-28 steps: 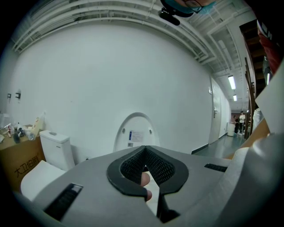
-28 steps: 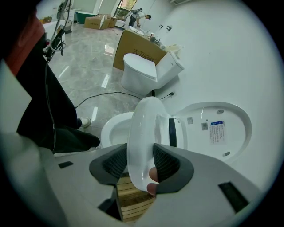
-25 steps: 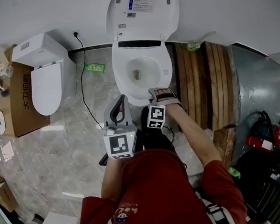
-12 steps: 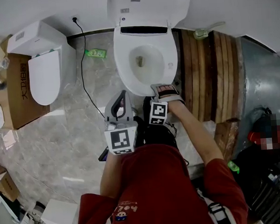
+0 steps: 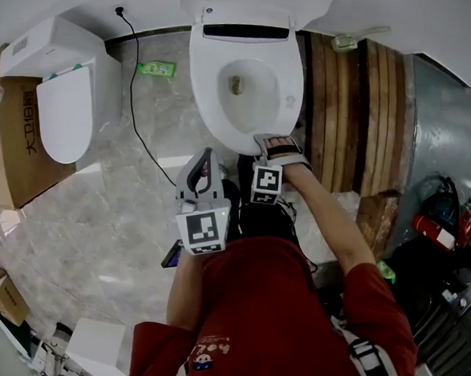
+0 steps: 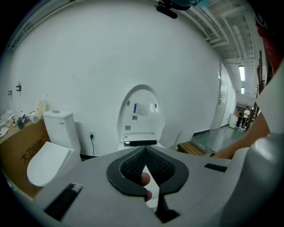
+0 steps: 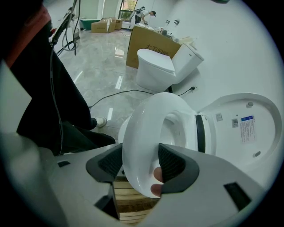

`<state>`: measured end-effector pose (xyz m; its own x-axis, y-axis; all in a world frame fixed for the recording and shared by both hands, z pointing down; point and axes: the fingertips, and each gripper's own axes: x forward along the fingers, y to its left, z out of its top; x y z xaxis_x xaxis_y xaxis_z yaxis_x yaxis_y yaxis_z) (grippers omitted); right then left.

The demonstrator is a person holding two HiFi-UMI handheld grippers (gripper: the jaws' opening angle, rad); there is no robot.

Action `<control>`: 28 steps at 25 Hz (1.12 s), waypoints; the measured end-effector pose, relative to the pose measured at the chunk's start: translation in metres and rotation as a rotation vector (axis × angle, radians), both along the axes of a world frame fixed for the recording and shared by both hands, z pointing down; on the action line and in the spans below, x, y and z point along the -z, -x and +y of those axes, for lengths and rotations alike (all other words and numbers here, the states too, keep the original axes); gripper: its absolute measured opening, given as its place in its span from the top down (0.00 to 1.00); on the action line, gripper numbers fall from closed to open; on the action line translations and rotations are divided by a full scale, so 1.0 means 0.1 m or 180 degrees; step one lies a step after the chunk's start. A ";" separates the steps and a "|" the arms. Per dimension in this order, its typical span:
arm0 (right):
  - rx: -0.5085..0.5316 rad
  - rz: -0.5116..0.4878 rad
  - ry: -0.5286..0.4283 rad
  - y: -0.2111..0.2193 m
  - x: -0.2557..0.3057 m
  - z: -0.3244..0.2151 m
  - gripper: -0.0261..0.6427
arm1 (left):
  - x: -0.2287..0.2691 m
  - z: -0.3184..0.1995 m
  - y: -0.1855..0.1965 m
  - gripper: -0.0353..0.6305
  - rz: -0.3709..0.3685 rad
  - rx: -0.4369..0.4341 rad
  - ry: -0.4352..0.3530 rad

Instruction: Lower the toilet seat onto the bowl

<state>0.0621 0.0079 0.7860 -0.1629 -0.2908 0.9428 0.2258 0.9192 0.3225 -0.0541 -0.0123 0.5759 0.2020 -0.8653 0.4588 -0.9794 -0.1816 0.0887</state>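
The right hand-held gripper [image 7: 140,153], whose jaws have just been opening, loosely straddles the front rim of the toilet seat [image 7: 148,117]. The seat runs lengthwise straight ahead and apparently lies on the bowl [image 5: 245,94]. The left hand-held gripper [image 6: 145,155], shut and empty, is farther off.

**Camera layout: one overhead unit, two gripper-mounted units**

The head camera looks steeply down from above the person's shoulders and covers the left gripper [image 5: 205,157], the right gripper [image 5: 278,145] and the floor [image 5: 101,225] around them (the widest coverage). The left gripper camera faces almost level along its jaws toward the wall [image 6: 88,66], with the raised lid [image 6: 141,113] at middle distance. The right gripper camera points down along its jaws, very close to the toilet seat [image 7: 146,133], which fills the centre of its picture. All three views share the raised lid and the second toilet [image 5: 61,107] beside the cardboard box [image 5: 23,134].
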 end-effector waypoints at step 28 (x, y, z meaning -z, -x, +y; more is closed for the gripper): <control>0.0096 0.0274 0.0258 -0.09 -0.78 0.21 0.60 | -1.11 0.25 -0.08 0.93 -0.0012 0.0117 0.0694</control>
